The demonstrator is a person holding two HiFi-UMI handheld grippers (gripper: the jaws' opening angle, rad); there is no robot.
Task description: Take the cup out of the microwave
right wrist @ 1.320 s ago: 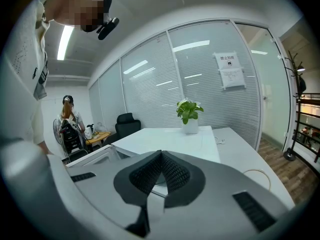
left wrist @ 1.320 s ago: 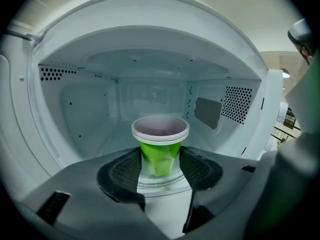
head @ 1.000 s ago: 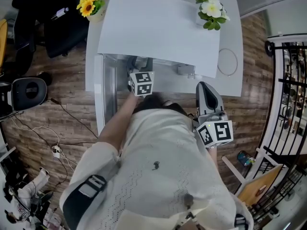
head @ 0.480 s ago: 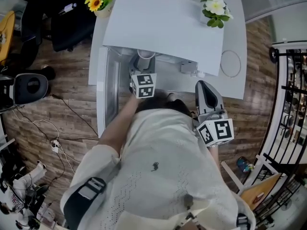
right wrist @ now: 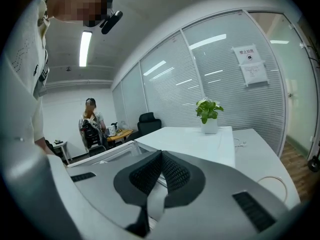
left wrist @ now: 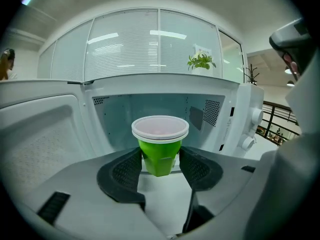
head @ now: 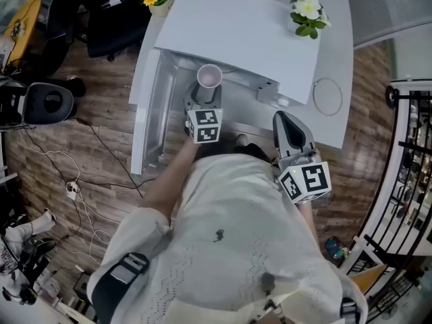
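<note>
The left gripper [left wrist: 161,160] pinches a green cup [left wrist: 160,136] by its lower body, one dark pad pressed on each side, while the cup's white rim stands clear above the pads. In the head view the cup [head: 209,77] sits just in front of the microwave's [head: 236,32] top front edge, upright, outside the mouth of the cavity. The door [head: 152,120] is swung fully out on the microwave's left side, well apart from the cup, and in the left gripper view its inner face borders the cup's left. To the right of the cavity, the panel with its knobs [left wrist: 256,118] also stands apart from the cup. The cavity roof edge runs above and behind the rim without touching it. The right gripper [right wrist: 160,159] has its jaws pressed together on nothing and hangs off the microwave's right front corner, near the white table [head: 337,59] edge, just short of a cable loop [head: 326,94].
</note>
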